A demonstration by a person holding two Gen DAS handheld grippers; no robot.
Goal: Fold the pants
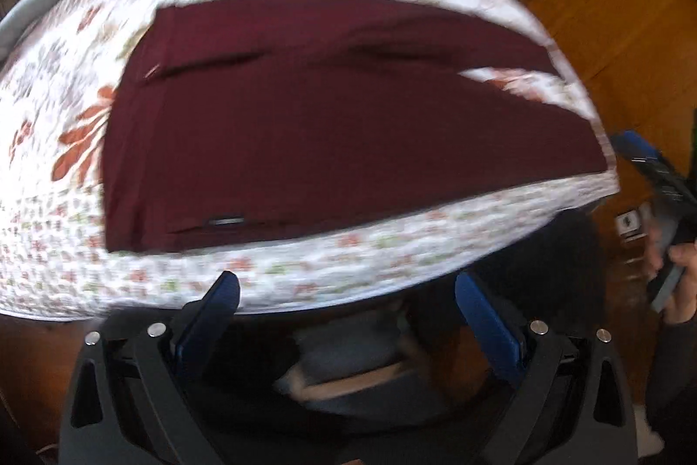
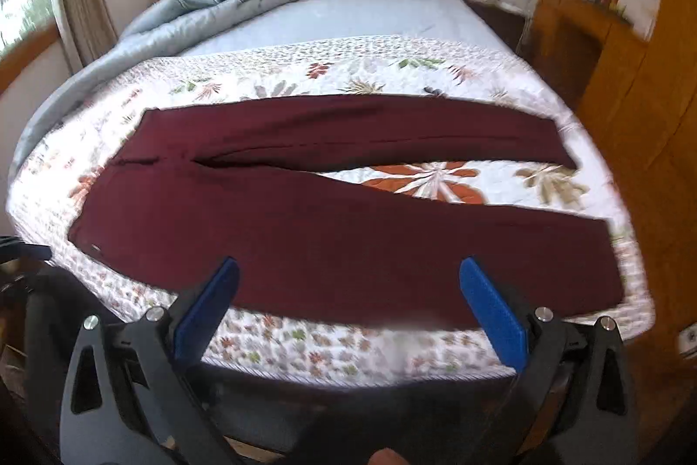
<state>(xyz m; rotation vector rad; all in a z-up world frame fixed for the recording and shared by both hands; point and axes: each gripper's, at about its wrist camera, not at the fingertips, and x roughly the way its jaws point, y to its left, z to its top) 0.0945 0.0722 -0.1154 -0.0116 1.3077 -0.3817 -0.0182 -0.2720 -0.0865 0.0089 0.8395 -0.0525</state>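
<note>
On the floral quilt (image 2: 392, 72) I see maroon pants (image 2: 305, 238) spread flat; left gripper (image 1: 348, 290) and right gripper (image 2: 348, 277) both gape, empty.

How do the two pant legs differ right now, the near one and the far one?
In the right wrist view, the near leg runs diagonally toward the bed's corner; the far leg runs almost straight across. The near leg looks flat and smooth; the far leg shows a long crease. Their cuffs lie apart, with floral quilt showing between. Both are maroon, unfolded, joined at the waist.
</note>
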